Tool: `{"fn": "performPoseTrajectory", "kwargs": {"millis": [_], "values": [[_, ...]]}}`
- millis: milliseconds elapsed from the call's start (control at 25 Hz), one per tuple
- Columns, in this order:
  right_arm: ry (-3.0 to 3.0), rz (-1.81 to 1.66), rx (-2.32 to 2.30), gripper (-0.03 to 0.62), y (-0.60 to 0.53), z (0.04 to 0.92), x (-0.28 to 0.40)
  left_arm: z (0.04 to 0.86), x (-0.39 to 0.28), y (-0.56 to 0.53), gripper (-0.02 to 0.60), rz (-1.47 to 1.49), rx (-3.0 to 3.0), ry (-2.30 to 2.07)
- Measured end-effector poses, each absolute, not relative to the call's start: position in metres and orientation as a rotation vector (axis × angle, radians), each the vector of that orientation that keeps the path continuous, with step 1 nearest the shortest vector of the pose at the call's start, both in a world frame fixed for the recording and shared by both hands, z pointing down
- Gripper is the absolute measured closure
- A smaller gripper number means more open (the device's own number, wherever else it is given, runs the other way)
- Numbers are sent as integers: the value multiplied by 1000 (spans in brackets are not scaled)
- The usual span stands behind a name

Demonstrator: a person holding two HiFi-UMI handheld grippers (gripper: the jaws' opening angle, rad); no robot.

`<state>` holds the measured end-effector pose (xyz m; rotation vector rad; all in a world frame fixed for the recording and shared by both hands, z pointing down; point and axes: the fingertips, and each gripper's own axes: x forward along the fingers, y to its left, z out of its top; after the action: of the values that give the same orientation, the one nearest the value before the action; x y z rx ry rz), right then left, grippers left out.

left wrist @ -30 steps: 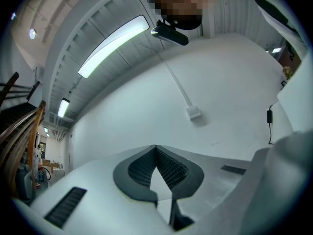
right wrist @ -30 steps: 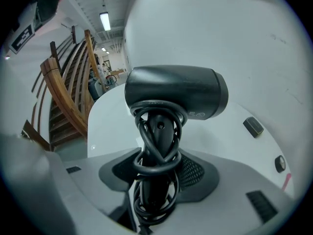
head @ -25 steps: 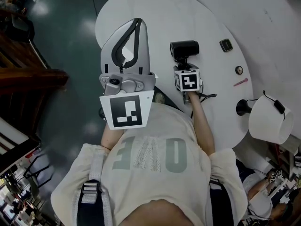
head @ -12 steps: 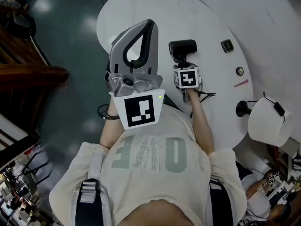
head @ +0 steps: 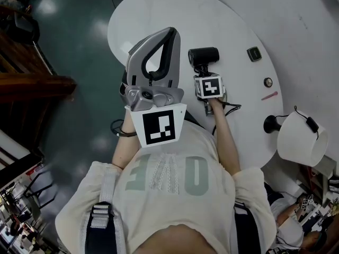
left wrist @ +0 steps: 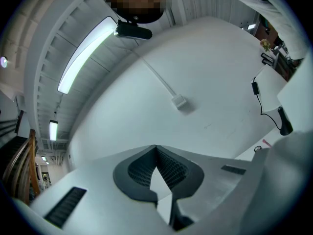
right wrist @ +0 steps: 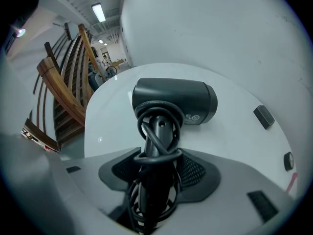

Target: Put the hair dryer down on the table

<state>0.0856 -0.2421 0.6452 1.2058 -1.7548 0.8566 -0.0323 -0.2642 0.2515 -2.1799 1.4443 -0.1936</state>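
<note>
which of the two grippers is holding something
The right gripper: its fingers clamp the cord-wrapped handle of the black hair dryer. On the left gripper the fingers meet at the tips, nothing between them.

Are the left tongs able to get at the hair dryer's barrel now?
Probably yes. The left tongs are empty and shut, raised beside the hair dryer; its barrel is bare, as the right tongs grip only the handle. They must open first.

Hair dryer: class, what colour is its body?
The hair dryer is black all over. The right gripper view shows it best.
</note>
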Motion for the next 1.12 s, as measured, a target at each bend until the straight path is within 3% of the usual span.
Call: {"fn": "performPoseTrajectory", "kwargs": {"millis": [440,560,720,1120], "values": [[-1776,844,1186,367,-242,647,84,252,-34,-263,575,-189,-2179,1458],[-1791,872,1175,330,-242,645,81,249,-37,-262,575,-178,-2177,1468],[-1815,869,1204,328,-247,632,83,249,-39,-261,575,-173,-2174,1477],[-2108,573,1495,327,-303,479,86,247,-37,-262,575,-148,-2201,1479]]}}
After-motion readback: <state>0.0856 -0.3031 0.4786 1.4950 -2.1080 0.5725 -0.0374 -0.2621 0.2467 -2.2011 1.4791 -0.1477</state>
